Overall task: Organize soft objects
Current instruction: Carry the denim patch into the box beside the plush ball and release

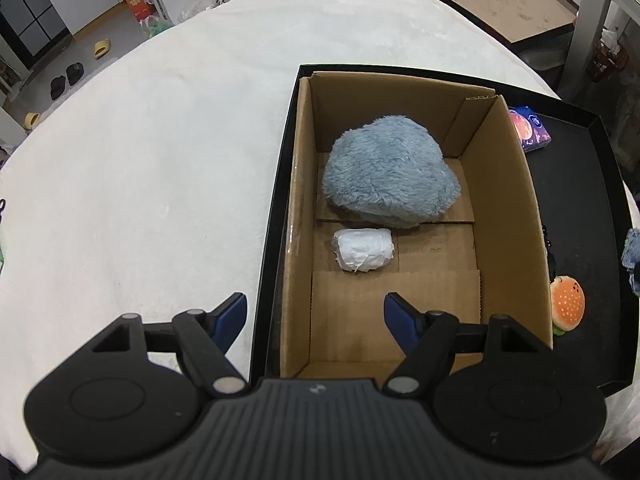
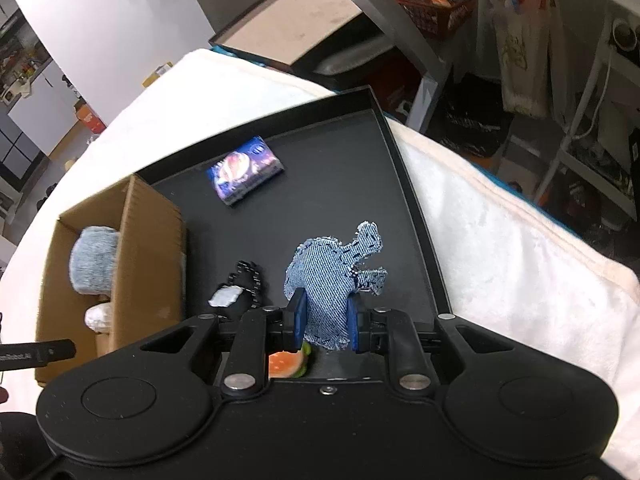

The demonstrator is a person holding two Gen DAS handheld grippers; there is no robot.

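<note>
The right gripper pinches a denim toy above the tray, burger beneath, tissue pack far. The left gripper gapes empty over the box holding a blue plush and white roll.

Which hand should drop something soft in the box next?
Probably the right. The right gripper is shut on the denim piece, beside the cardboard box. The left gripper hangs open and empty above the box.

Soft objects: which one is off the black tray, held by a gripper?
The frayed blue denim scrap, pinched between the right gripper's blue fingers; the burger plush lies below it.
</note>
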